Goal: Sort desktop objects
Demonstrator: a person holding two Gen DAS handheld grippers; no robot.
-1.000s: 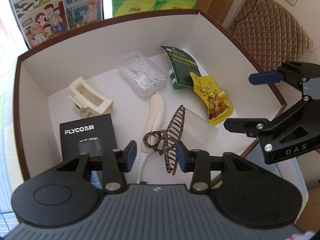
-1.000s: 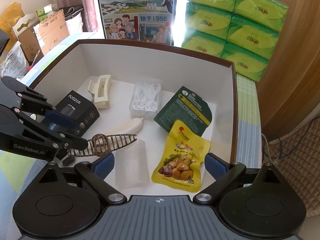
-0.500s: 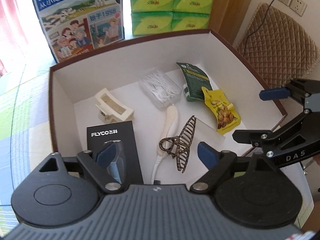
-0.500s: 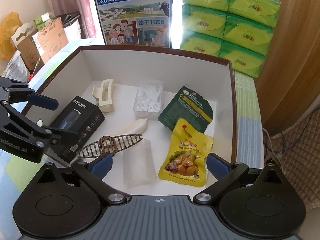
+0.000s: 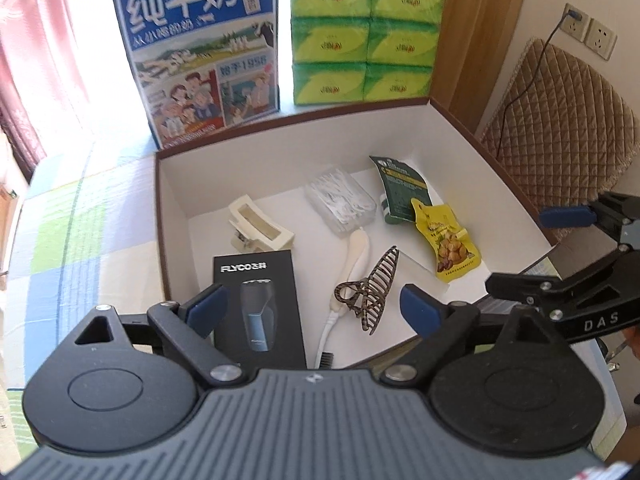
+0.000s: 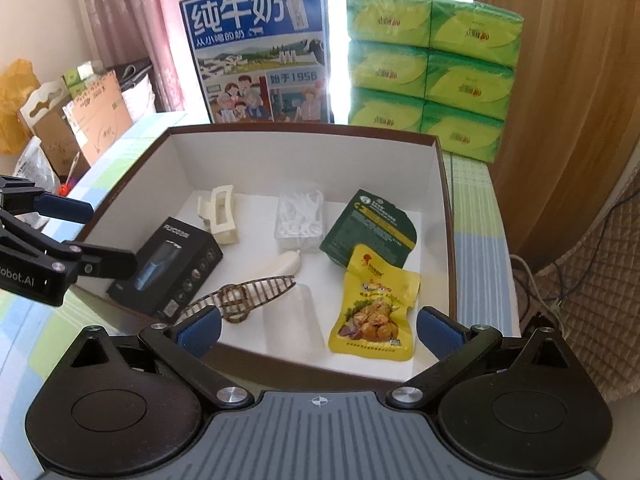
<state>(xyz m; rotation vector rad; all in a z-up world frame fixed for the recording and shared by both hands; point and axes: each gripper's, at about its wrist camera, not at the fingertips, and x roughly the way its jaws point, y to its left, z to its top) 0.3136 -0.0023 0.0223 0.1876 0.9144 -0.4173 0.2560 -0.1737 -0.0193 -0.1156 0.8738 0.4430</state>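
The left gripper (image 5: 314, 306) hangs with its jaws spread wide and nothing between them, above the near edge of the brown-rimmed box (image 5: 492, 152). The right gripper (image 6: 318, 328) is just as wide open and empty at the box's other near side. Just beyond lie the tortoiseshell hair claw (image 5: 368, 290) and, at nine o'clock of it, the black FLYCO shaver box (image 5: 256, 296). At two o'clock sits the yellow snack pouch (image 5: 450, 242). Farther back are the cream hair clip (image 5: 260, 230), the floss-pick case (image 5: 340, 202) and the dark green packet (image 5: 402, 188).
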